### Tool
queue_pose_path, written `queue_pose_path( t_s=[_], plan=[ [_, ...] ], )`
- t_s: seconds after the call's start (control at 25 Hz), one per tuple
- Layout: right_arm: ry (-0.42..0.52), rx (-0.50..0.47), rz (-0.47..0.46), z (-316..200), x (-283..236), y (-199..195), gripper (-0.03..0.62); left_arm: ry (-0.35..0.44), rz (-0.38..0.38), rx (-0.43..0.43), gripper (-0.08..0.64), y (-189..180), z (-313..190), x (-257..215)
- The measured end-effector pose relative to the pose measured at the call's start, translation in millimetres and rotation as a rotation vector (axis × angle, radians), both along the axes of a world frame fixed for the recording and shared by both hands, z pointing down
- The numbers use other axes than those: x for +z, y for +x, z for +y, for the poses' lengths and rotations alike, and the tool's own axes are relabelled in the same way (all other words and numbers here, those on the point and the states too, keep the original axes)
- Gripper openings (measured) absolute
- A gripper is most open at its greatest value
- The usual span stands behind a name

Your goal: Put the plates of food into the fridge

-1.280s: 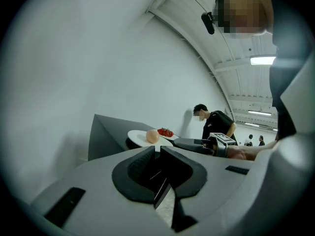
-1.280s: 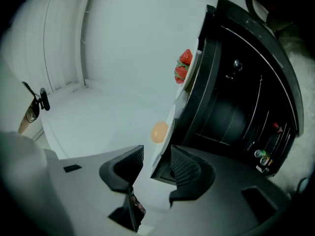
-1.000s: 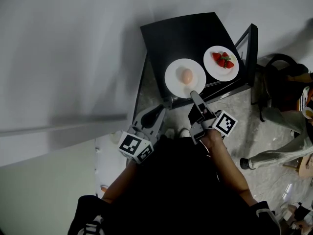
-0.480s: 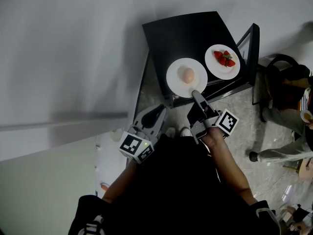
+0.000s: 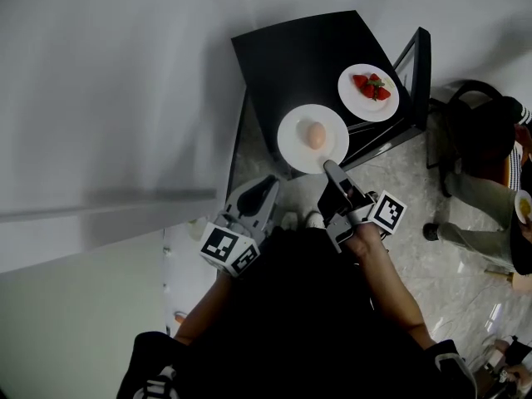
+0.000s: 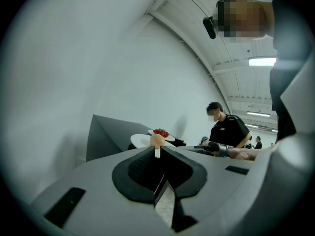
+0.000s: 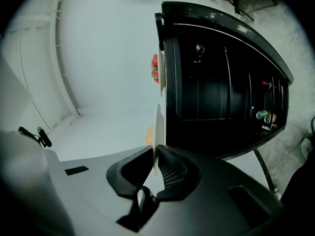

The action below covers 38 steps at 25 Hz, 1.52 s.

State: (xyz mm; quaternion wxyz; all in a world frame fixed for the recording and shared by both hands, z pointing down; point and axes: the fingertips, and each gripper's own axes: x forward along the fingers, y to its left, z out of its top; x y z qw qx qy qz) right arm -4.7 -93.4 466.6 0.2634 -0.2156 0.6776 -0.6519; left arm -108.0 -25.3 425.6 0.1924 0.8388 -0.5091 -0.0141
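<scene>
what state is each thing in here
egg plate, held by its near rim
strawberry plate, resting on the table, untouched
right hand-held gripper, jaws just closed, clamped on egg plate's rim
left hand-held gripper, shut, empty

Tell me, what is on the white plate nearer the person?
One egg lies on the plate. The right gripper has just closed its jaws on the near rim, covering that bit.
</scene>
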Motion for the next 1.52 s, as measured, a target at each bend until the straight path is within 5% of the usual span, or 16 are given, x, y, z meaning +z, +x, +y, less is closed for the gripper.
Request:
queue_pose_path(
  t_s=[0.84,1.52],
  plan=[
    [0.017,-0.028,0.033,65,22,44,0.046,-0.009,0.015,0.026,0.037,7,15,10],
    [-0.032,-0.064,0.153,39,97,28,0.043,-0.038,-0.01,0.012,0.037,2,21,18]
  ],
)
